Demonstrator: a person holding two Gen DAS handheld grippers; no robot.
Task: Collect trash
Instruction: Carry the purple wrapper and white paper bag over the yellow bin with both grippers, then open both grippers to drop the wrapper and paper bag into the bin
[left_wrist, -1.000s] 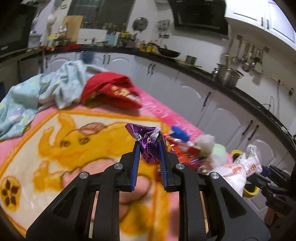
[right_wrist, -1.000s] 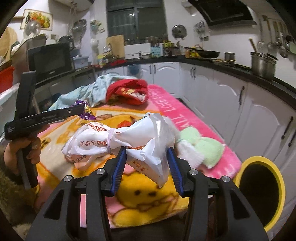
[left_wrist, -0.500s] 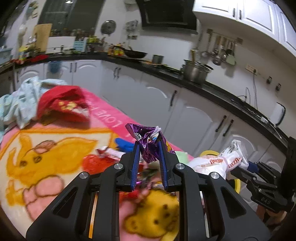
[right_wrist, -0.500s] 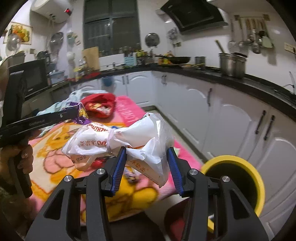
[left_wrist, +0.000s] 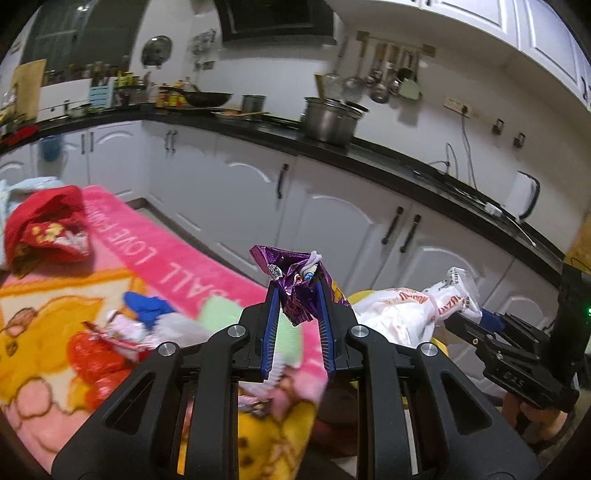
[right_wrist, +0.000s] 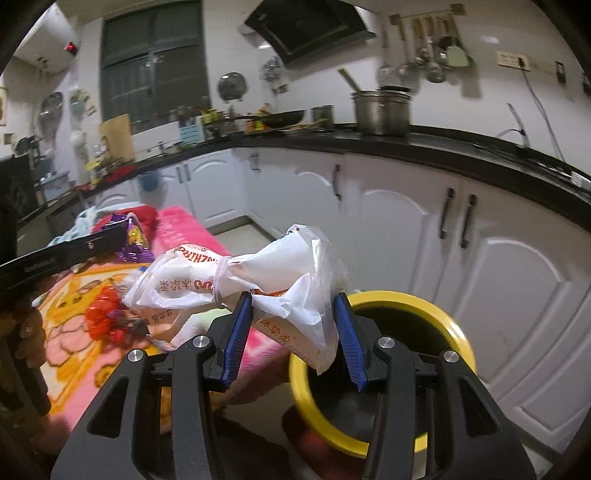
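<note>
Left tool (left_wrist: 295, 310) is clamped on a crumpled purple foil wrapper (left_wrist: 295, 284), centre of the left view: light, crinkly, slippery; a mid-body pinch suits it. Right tool (right_wrist: 291, 325) is clamped on a tied white plastic bag (right_wrist: 240, 280), centre of the right view, above the yellow-rimmed round bin (right_wrist: 436, 314) at lower right: soft and light, best taken by its bunched bulk.

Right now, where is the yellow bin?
In the right wrist view the yellow bin stands on the floor at lower right, by the white cabinets, just past the pink blanket's edge. The white plastic bag in the right gripper hangs before its rim.
</note>
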